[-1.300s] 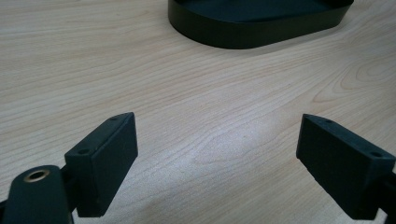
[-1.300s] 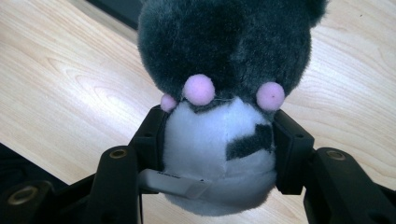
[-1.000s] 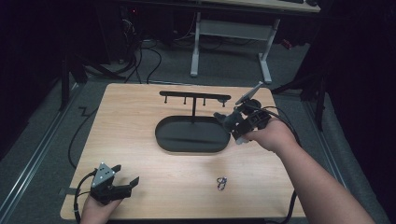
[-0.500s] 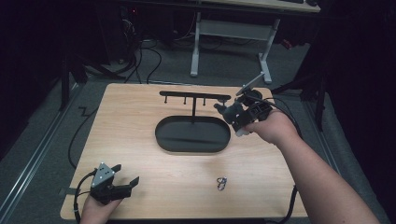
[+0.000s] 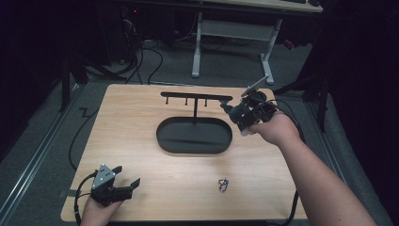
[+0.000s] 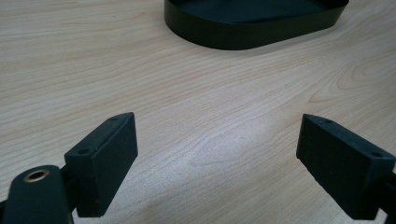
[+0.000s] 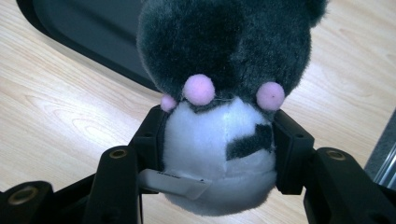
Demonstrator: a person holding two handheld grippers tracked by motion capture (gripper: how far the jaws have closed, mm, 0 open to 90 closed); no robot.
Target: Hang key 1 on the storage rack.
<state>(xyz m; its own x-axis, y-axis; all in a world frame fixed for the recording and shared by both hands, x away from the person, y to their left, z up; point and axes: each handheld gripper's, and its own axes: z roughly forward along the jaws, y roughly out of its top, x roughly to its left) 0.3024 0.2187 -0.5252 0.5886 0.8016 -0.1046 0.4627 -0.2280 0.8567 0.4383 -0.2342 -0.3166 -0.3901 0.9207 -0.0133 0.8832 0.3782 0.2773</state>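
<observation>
Hiding plush toy between tongs

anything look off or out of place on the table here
Nothing is spilled or damaged. The one stray item is a small metal clip, lying loose on the table away from the black tray stand. The plush toy sits squarely clamped in the right gripper.
</observation>
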